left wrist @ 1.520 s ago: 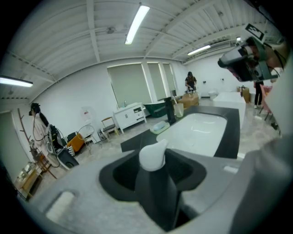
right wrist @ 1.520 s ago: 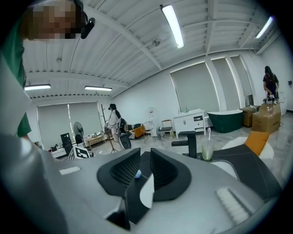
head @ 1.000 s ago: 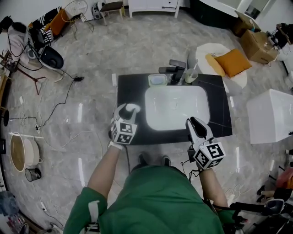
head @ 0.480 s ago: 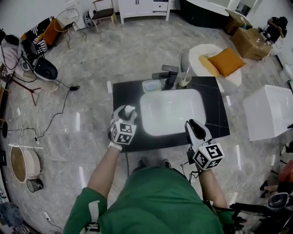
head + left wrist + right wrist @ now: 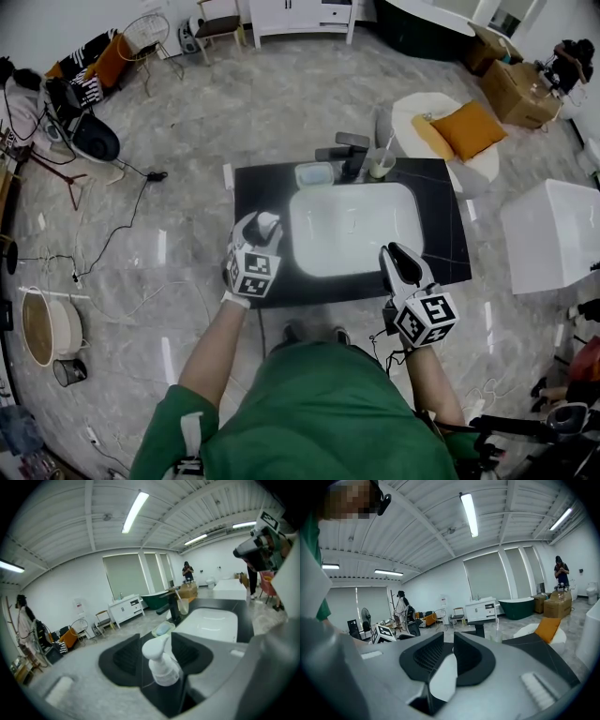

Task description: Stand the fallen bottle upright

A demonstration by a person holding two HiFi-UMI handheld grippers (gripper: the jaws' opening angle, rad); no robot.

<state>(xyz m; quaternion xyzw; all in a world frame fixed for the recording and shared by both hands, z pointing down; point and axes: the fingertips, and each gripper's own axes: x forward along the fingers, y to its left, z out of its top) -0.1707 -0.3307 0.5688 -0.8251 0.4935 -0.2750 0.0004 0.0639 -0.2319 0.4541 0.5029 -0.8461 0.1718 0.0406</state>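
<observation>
We log a black counter [image 5: 441,202] with a white sink basin [image 5: 352,228] set in it. Soap dish [image 5: 314,174], dark faucet [image 5: 349,150] and cup [image 5: 380,165] line its far edge. Orange cushion [image 5: 466,128] on a white seat beyond, cardboard box [image 5: 518,89] near it.

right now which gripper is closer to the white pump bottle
Left. The left gripper has the pump bottle standing between its jaws, which have just been opening, left of the sink. The right gripper is across the sink, by its near right corner.
</observation>
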